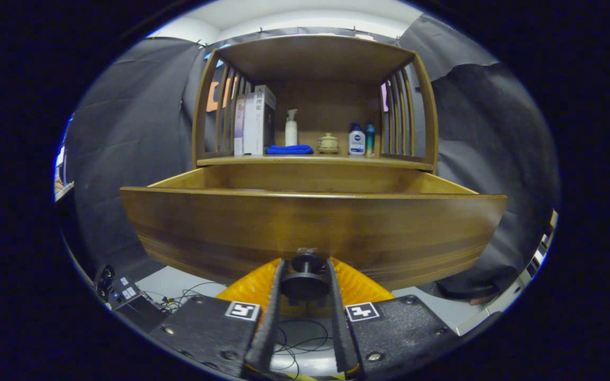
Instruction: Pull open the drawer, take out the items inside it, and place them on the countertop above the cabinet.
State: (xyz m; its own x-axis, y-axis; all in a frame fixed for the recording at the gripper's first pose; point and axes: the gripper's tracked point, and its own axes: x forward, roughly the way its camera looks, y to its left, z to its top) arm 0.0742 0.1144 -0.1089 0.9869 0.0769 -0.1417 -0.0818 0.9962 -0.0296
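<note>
The wooden drawer [313, 227] stands pulled out of the cabinet, its front panel close ahead of me. My gripper [305, 272] is shut on the drawer's dark round knob [305, 278], one finger pressing each side of it. The drawer's inside is hidden behind the front panel; only its side walls and back show. Beyond the drawer lies the countertop [315, 159] under the wooden shelf frame.
On the countertop stand boxes [256, 121], a white spray bottle [290, 128], a folded blue cloth [289, 150], a small lidded pot [328, 143] and two small bottles [362, 140]. Slatted sides flank the shelf. Cables and a dark device [125, 296] lie on the floor below.
</note>
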